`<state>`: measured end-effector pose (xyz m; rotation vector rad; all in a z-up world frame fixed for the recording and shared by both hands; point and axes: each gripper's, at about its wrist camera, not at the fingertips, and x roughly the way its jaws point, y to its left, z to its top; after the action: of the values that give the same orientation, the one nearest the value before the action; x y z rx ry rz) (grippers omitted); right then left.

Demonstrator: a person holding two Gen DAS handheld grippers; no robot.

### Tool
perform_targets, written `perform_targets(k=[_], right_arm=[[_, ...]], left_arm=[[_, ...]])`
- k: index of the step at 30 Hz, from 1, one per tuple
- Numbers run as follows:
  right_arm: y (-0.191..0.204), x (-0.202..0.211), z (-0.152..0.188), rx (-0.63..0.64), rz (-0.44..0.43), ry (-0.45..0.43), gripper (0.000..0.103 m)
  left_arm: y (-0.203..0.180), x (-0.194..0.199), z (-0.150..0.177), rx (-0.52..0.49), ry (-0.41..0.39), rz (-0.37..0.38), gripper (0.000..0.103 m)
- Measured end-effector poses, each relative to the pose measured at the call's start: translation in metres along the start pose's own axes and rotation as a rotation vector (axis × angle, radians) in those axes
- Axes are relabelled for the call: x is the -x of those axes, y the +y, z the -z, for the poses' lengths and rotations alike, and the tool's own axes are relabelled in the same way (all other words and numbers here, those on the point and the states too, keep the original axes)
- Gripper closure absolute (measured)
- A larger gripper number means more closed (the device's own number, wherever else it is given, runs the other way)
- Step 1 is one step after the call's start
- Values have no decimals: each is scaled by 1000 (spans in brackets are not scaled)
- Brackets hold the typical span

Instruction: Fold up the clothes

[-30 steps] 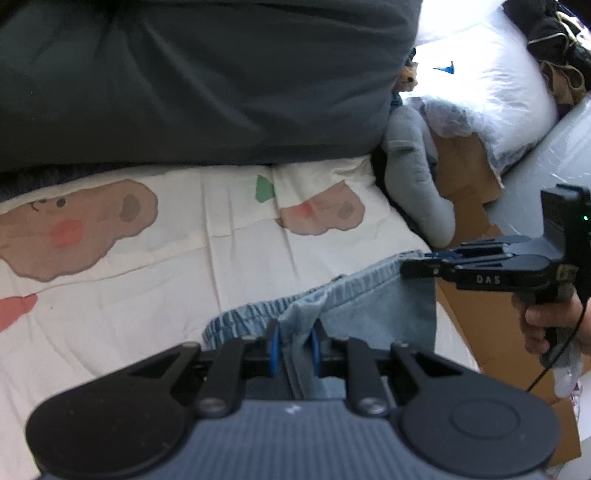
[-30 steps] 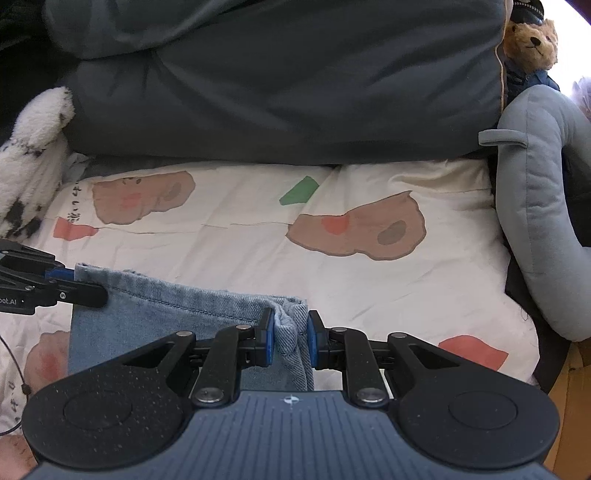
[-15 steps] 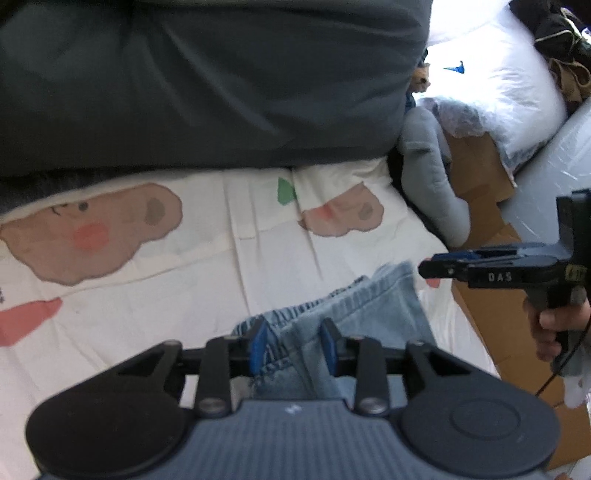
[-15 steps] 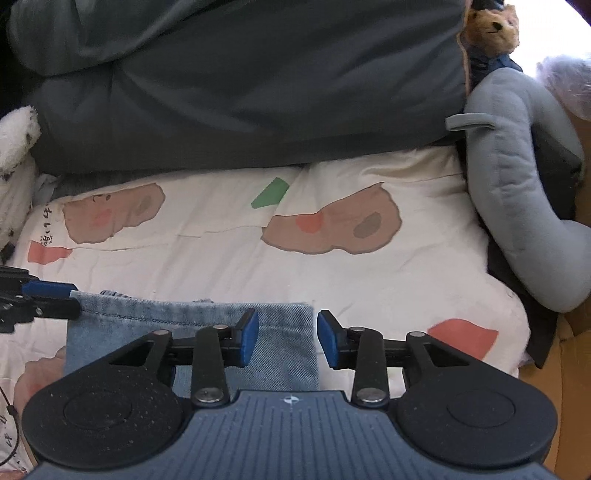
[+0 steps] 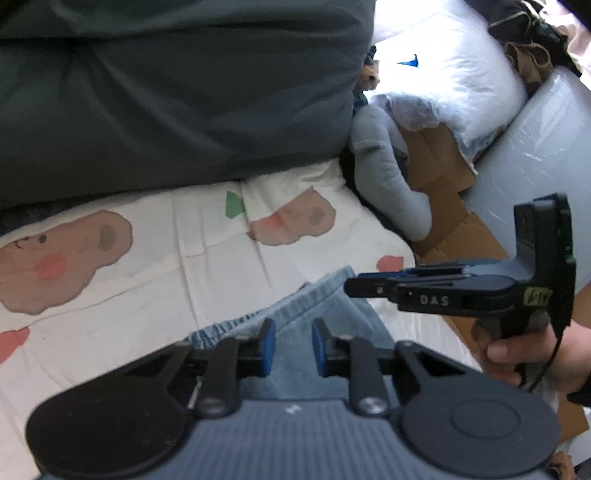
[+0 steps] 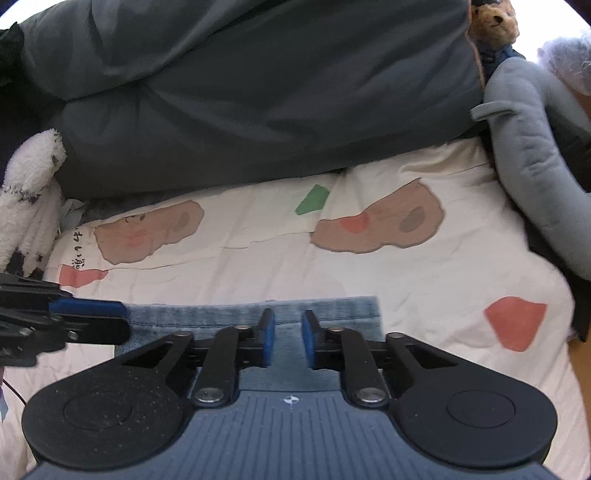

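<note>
My left gripper (image 5: 289, 347) hangs over the folded jeans (image 5: 325, 314) with its blue pads spread and nothing between them. My right gripper (image 6: 284, 341) sits likewise parted above the jeans' far edge, my hand (image 5: 532, 354) wrapped round its handle.

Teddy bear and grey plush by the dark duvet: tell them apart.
The teddy bear is brown, furry and small, peeking out above the dark duvet's corner. The grey plush is smooth, much larger, long and curved, lying along the printed sheet's right edge. Both are soft toys beside the duvet.
</note>
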<state>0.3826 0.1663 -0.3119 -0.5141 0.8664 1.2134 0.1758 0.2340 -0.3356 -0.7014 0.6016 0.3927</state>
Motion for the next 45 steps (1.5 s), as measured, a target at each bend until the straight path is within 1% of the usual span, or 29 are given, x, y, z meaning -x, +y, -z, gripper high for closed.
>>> perform_targets(k=[1, 3, 9, 10, 12, 16, 20, 22, 23, 27, 29, 31, 33, 34, 35, 36, 37, 38, 40, 43, 45], right_arm=[[2, -4, 1, -4, -1, 1, 84], [5, -10, 2, -8, 1, 3, 84], [8, -29, 3, -25, 15, 4, 84], [8, -32, 3, -29, 15, 4, 85], [9, -38, 3, -38, 17, 5, 85], [15, -53, 7, -31, 28, 17, 83], [19, -62, 14, -30, 43, 5, 83], [17, -64, 15, -63, 45, -7, 83], [16, -64, 16, -80, 46, -12, 83], [24, -65, 14, -50, 77, -11, 82], [24, -62, 10, -47, 81, 0, 82], [23, -52, 7, -54, 75, -12, 81], [25, -41, 9, -31, 79, -31, 81], [27, -35, 11, -10, 82, -38, 79], [29, -30, 15, 3, 71, -39, 75], [29, -27, 19, 11, 57, -39, 72], [30, -24, 23, 23, 53, -41, 66], [31, -21, 28, 35, 49, -44, 62], [31, -17, 36, 39, 45, -46, 61], [28, -19, 46, 5, 37, -33, 61], [29, -25, 50, 4, 42, -23, 60]], left_arm=[[1, -4, 1, 2, 4, -11, 87], [6, -12, 3, 5, 18, -38, 92], [15, -24, 6, 4, 26, -66, 97], [16, -26, 7, 2, 31, -72, 101], [20, -31, 9, 5, 43, -83, 101], [29, -37, 16, -12, 45, -73, 100], [38, -42, 22, -31, 45, -59, 100], [43, -45, 26, -41, 45, -53, 100], [43, -45, 26, -43, 46, -54, 100], [38, -44, 23, -44, 52, -67, 100], [33, -38, 21, -47, 39, -71, 100], [27, -30, 18, -51, 23, -74, 101], [20, -22, 18, -65, 0, -57, 92], [17, -20, 19, -77, -4, -50, 82], [13, -19, 20, -91, -5, -44, 74], [10, -18, 21, -105, -6, -38, 71], [8, -18, 22, -114, -5, -33, 68], [6, -19, 23, -120, -3, -27, 67], [5, -22, 26, -124, 3, -18, 67], [3, -27, 30, -141, 7, -27, 68], [6, -32, 33, -155, 15, -40, 72]])
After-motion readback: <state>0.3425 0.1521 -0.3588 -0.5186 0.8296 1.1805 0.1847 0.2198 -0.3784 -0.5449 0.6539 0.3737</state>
